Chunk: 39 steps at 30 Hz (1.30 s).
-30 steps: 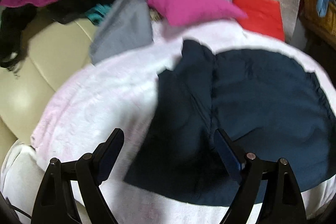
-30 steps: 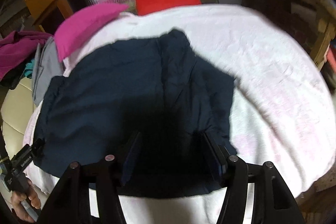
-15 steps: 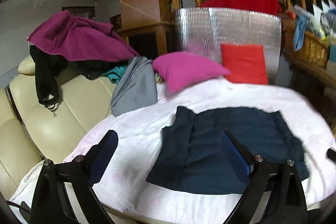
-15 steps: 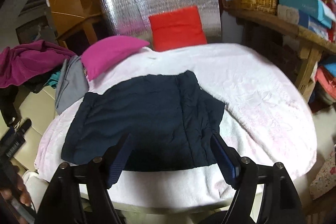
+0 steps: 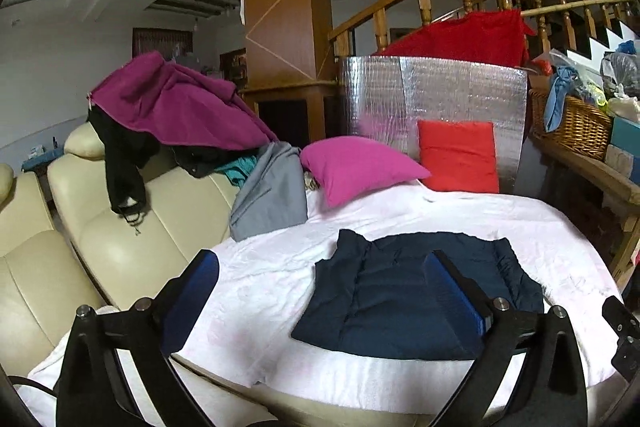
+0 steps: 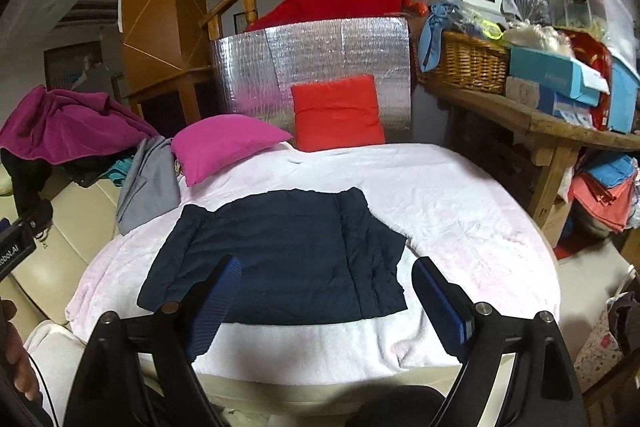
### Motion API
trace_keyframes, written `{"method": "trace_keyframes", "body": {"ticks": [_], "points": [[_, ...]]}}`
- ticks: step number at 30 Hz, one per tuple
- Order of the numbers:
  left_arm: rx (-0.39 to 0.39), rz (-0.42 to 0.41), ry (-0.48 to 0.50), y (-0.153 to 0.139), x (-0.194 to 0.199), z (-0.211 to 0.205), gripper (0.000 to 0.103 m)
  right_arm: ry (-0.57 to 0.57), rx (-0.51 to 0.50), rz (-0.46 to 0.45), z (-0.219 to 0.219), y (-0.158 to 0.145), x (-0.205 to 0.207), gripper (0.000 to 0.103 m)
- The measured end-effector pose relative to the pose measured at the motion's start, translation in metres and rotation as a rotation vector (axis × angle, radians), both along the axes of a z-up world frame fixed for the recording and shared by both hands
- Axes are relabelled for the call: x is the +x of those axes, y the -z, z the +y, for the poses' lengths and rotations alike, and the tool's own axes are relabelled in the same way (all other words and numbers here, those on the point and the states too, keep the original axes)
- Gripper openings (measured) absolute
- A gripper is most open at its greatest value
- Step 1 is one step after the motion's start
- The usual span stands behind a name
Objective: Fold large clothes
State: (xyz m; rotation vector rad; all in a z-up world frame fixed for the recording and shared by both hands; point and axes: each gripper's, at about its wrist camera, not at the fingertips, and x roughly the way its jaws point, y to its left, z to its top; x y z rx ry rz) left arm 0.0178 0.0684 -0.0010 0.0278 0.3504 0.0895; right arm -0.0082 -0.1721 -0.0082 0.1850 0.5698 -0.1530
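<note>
My left claw [image 5: 320,291] and my right claw [image 6: 326,291] both hang above the near edge with their jaws opening and nothing between the pads. The folded navy garment [image 6: 280,255] lies flat on the pale pink blanket [image 6: 460,211] that covers the round bench, just beyond both claws at about 12 o'clock. Farther off at 12 o'clock, a magenta pillow [image 6: 224,143] and a red cushion [image 6: 336,115] rest at the blanket's far edge, the cushion leaning on a silver foil panel [image 6: 312,67].

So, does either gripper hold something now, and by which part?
Nothing is held. The left gripper and right gripper are opening, empty, above the folded navy garment.
</note>
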Motion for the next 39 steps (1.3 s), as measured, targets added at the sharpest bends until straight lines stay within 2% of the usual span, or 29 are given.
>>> {"method": "trace_keyframes", "body": {"ticks": [8, 17, 24, 30, 34, 39], "points": [[0.004, -0.05, 0.025, -0.019, -0.038, 0.001, 0.103, 0.02, 0.047, -0.058, 0.002, -0.019, -0.03, 0.09], [0.048, -0.094, 0.053, -0.033, -0.071, -0.002, 0.103, 0.002, 0.025, -0.065, 0.015, -0.032, -0.051, 0.09], [0.036, -0.106, 0.048, -0.039, -0.074, -0.003, 0.103, -0.034, 0.012, -0.043, 0.023, -0.03, -0.046, 0.09], [0.053, -0.071, 0.071, -0.032, -0.072, -0.014, 0.103, -0.053, 0.014, -0.007, 0.028, -0.016, -0.046, 0.09], [0.089, -0.065, 0.083, -0.029, -0.078, -0.018, 0.103, -0.065, 0.018, -0.012, 0.032, -0.017, -0.048, 0.09], [0.079, -0.075, 0.077, -0.031, -0.081, -0.008, 0.103, -0.068, 0.011, -0.028, 0.039, -0.023, -0.05, 0.09]]}}
